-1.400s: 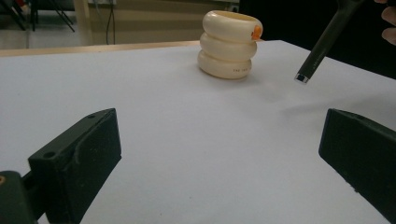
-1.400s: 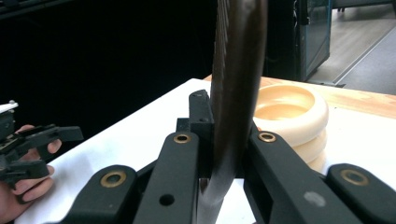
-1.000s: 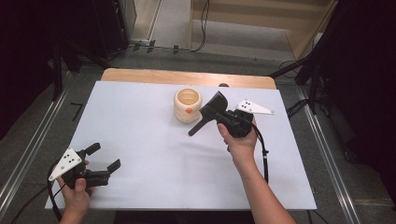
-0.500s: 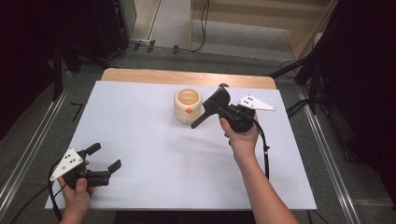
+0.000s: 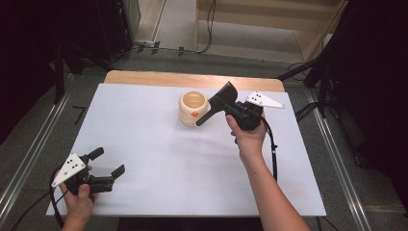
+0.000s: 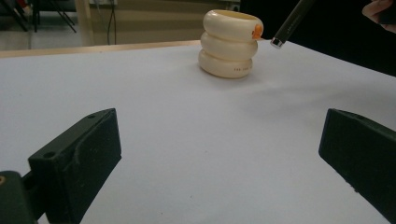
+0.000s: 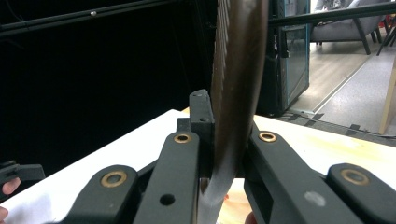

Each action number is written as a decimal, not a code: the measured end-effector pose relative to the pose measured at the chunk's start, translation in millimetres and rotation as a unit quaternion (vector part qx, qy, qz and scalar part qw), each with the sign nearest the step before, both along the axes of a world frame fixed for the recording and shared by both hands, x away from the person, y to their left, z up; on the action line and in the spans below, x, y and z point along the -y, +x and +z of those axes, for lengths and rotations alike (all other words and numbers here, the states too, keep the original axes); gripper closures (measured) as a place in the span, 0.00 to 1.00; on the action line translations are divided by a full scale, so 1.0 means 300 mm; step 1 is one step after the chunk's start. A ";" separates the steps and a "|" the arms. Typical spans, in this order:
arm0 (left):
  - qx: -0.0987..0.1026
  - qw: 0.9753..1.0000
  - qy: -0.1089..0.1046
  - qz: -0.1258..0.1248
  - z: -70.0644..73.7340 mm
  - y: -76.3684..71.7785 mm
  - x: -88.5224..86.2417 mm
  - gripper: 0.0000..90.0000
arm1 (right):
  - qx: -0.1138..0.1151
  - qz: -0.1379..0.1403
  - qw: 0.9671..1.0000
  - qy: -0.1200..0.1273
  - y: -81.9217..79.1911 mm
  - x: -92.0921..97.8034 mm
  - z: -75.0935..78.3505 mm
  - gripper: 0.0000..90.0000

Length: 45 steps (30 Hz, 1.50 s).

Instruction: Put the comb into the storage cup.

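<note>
Right hand-held gripper (image 5: 230,103) clamps a black spatula (image 5: 216,102) — handle tip beside the cream holder (image 5: 193,108).

White table top (image 5: 144,139) with a bare wooden strip (image 5: 192,79) along its far edge. Metal rails (image 5: 29,154) run down both sides of the table on a grey floor (image 5: 91,72). Dark equipment and black stands on the far left (image 5: 62,43) and right (image 5: 337,53), mostly in shadow. Cables (image 5: 209,29) trail over the lighter floor beyond the table. Pale wooden furniture at the far side (image 5: 269,19). The right gripper view shows a glass-fronted cabinet (image 7: 294,56), a grey chair (image 7: 336,23) and a shiny wood-tone floor (image 7: 345,88).
</note>
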<state>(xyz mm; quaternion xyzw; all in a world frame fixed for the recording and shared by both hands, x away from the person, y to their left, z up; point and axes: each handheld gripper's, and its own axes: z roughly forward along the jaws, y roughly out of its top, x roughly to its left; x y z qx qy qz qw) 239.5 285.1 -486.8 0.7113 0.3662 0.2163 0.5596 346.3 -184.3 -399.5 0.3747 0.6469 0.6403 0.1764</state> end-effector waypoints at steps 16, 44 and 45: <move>0.002 1.000 0.003 0.000 0.000 -0.002 0.003 0.00 | 0.013 -0.001 1.000 0.003 0.026 -0.013 0.058 0.93; 0.006 1.000 -0.001 0.001 0.001 -0.005 0.002 0.00 | 0.028 -0.032 0.999 0.010 0.100 -0.020 0.109 0.93; 0.006 1.000 -0.001 0.001 0.001 -0.005 0.002 0.00 | 0.028 -0.032 0.999 0.009 0.104 -0.021 0.109 0.93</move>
